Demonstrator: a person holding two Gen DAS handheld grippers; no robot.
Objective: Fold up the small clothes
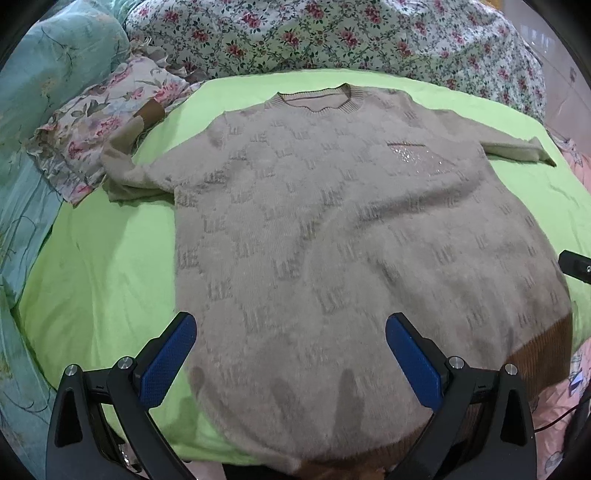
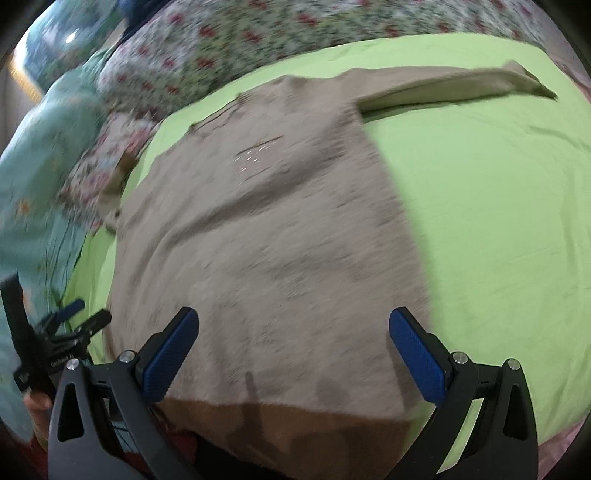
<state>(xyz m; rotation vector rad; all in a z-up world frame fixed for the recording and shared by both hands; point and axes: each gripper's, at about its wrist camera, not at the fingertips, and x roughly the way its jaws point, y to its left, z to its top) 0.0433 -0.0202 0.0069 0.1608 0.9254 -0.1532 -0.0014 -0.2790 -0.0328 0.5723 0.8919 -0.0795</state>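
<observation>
On the bed, a beige sweater (image 1: 332, 229) lies spread flat, front up, over a bright green sheet (image 1: 103, 266). Its ribbed collar (image 1: 314, 99) points away from the cameras, and its brown ribbed hem (image 1: 535, 354) lies nearest them. A repeated woven pattern covers the knit, and a small shiny patch (image 1: 417, 157) sits on the chest.

One sleeve stretches out over the green sheet toward the right edge of the left wrist view. The other sleeve (image 1: 125, 158), on the opposite side, bunches up with its brown cuff against a floral pillow (image 1: 92, 125). Behind the sweater, a flower-printed quilt (image 1: 332, 33) runs along the far side of the bed, and teal bedding (image 1: 44, 66) lies to the left.

The left tool (image 1: 291, 354) hovers above the hem end of the sweater with its blue-padded fingers (image 1: 166, 365) spread wide, nothing between them. The right tool (image 2: 295, 354) hangs over the same end from the other side, also spread wide and empty. Its view is blurred, so fine detail in the knit cannot be made out there. In that view the left tool appears at the lower left edge, held just beside the sweater's side, with part of the person's hand (image 2: 37, 402) visible under it. A long sleeve (image 2: 454, 83) reaches across the sheet at the top right of the right wrist view.
</observation>
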